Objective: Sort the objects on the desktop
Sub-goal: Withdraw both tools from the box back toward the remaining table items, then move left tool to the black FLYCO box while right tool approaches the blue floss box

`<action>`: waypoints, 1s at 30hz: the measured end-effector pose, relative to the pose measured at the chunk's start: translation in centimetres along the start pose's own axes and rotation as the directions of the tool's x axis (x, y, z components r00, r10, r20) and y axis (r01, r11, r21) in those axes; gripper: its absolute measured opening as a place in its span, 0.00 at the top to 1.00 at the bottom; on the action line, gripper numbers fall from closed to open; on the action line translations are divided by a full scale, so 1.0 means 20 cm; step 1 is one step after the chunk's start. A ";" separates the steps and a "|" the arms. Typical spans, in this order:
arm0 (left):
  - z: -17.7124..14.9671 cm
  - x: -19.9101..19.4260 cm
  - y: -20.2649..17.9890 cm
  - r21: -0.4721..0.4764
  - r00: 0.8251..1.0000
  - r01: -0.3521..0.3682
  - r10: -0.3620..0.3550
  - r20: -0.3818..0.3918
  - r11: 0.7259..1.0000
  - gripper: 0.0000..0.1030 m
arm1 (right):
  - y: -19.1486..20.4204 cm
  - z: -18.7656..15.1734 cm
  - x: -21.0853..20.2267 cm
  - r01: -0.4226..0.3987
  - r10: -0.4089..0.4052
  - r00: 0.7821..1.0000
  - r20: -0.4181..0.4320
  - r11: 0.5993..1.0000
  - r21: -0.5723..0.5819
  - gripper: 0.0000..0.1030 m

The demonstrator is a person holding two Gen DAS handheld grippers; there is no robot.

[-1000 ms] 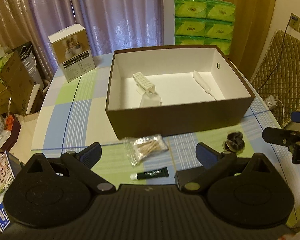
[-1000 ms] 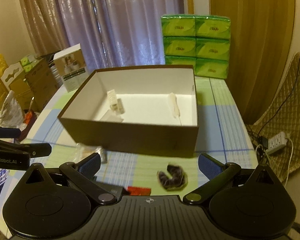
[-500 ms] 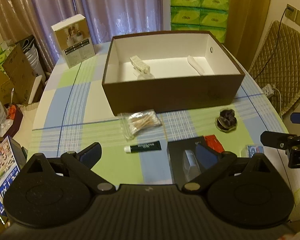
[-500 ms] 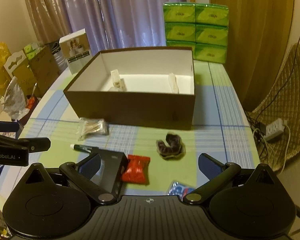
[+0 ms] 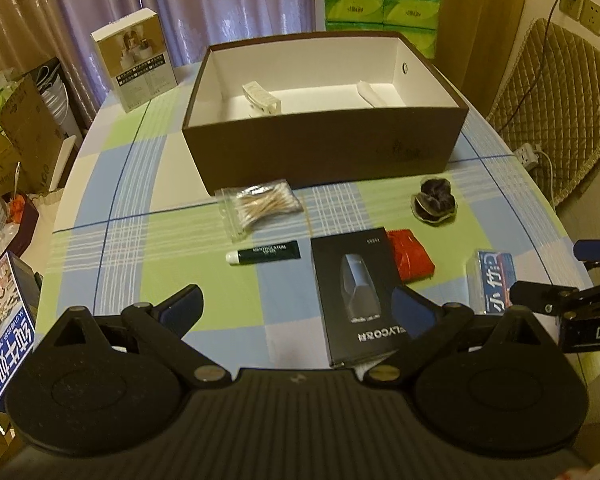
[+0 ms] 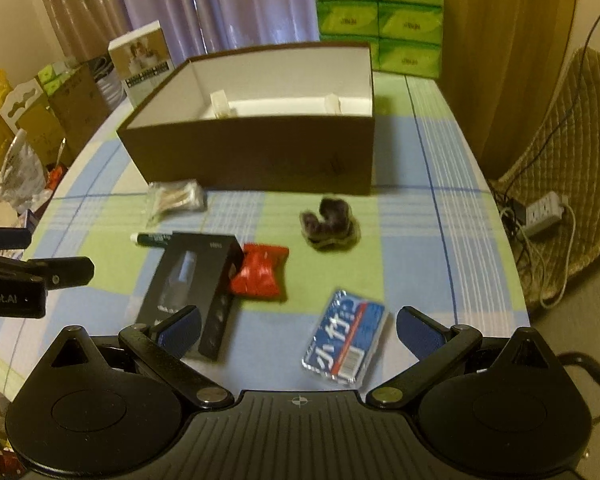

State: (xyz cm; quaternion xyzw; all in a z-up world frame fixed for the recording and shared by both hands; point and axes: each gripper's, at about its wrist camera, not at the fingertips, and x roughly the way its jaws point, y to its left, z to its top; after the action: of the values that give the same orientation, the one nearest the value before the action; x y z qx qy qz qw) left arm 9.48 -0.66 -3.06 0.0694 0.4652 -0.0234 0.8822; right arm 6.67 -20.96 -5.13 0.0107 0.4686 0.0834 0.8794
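A brown open box stands mid-table with a white clip and a white strip inside. In front of it lie a cotton swab bag, a dark tube, a black box, a red packet, a dark hair tie and a blue tissue pack. My left gripper is open above the table's near edge. My right gripper is open, the blue pack just ahead.
A white and tan carton stands at the table's far left. Green tissue packs are stacked behind the brown box. Cardboard boxes sit on the floor at left, a quilted chair and power strip at right.
Both grippers have pulled back from the brown box toward the near edge, so the black box, red packet and blue pack have come into view. Both stay open.
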 end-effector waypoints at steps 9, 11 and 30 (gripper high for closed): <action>-0.05 0.01 -0.05 0.011 1.000 0.009 -0.009 -0.025 1.000 0.04 | -0.01 -0.09 0.01 0.010 -0.011 0.999 -0.044 1.000 -0.003 0.02; -0.06 0.01 -0.06 0.014 0.999 0.010 -0.010 -0.030 1.000 0.04 | -0.01 -0.11 0.02 0.013 -0.013 0.999 -0.053 1.000 -0.001 0.02; -0.09 0.13 -0.11 0.020 0.997 0.030 -0.029 -0.071 0.999 0.04 | -0.10 -0.18 0.13 0.059 -0.054 0.995 -0.082 0.997 0.055 0.02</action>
State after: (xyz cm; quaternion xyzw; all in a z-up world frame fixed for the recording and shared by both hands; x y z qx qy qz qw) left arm 9.20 -2.46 -6.39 0.0725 0.4968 -0.0388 0.8639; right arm 5.36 -22.74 -9.48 0.0196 0.5058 0.0454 0.8613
